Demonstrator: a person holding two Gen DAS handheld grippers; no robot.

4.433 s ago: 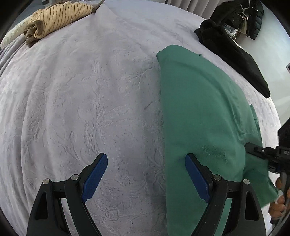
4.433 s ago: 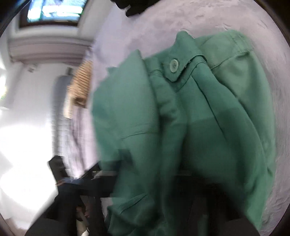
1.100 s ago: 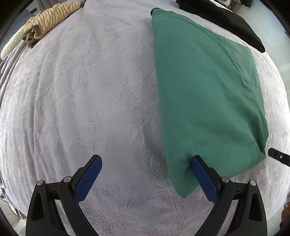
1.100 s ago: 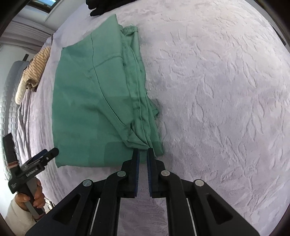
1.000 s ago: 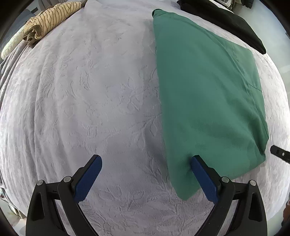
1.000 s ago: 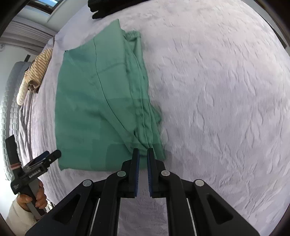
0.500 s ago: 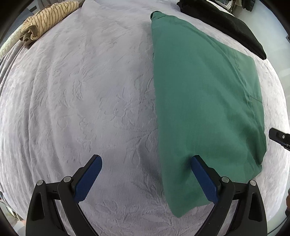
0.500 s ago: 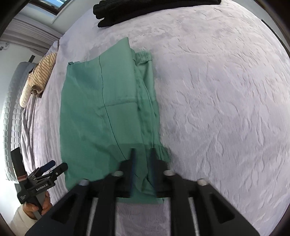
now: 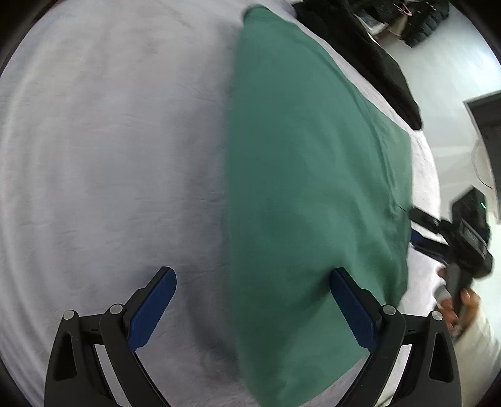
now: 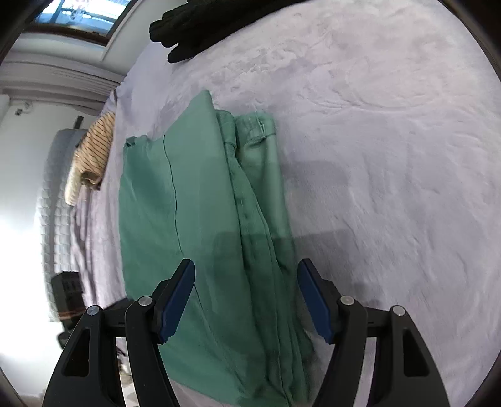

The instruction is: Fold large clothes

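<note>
Now folded green cotton trousers [image 10: 203, 238] lie flat on lilac embossed bedspread [image 10: 391, 156]. Right gripper [image 10: 245, 297] fingers just opened, apart over stacked edge; left gripper [image 9: 250, 310] fingers wide apart, empty. Risk: shallow pinch catches only top layer, fold slides apart.

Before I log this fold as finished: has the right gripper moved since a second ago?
Yes. The right gripper has come forward over the green garment, toward the black clothes, and its fingers have just been opening, pressing on nothing.
</note>
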